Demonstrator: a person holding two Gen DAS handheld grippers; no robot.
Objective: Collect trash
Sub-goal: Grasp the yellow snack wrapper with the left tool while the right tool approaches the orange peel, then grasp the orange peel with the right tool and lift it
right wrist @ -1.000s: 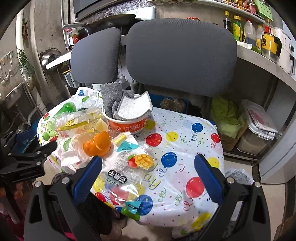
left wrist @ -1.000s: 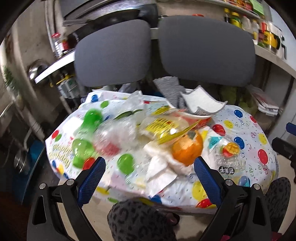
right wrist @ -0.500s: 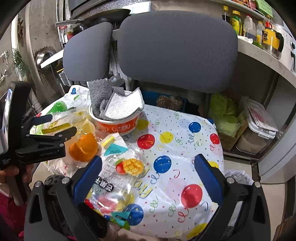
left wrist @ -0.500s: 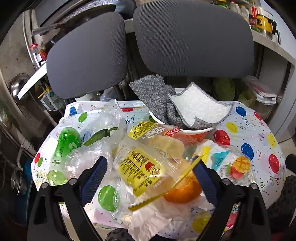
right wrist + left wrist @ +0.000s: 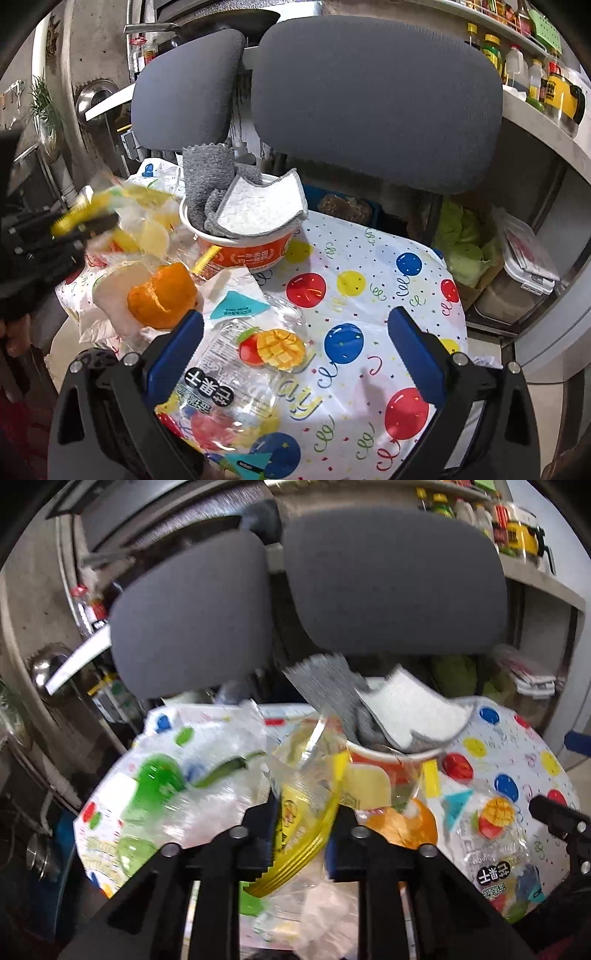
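My left gripper (image 5: 303, 812) is shut on a yellow and clear plastic snack wrapper (image 5: 303, 827) and holds it over the pile of trash; it also shows at the left of the right wrist view (image 5: 92, 221). An orange peel (image 5: 162, 295) lies on white tissue. A mango snack bag (image 5: 236, 369) lies at the table's near edge. An orange noodle cup (image 5: 243, 251) holds a grey and white cloth (image 5: 255, 210). My right gripper (image 5: 295, 350) is open and empty above the mango bag and the balloon tablecloth (image 5: 369, 295).
A green plastic bottle (image 5: 155, 782) and clear plastic bags (image 5: 221, 805) lie on the table's left. Two grey chair backs (image 5: 369, 99) stand behind the table. Shelves with bottles (image 5: 535, 77) run along the right. Lettuce and a lidded box (image 5: 524, 258) sit on the floor at right.
My left gripper has moved in and closed on the yellow wrapper, lifting it off the pile. My right gripper has moved a little closer to the table and stays open.
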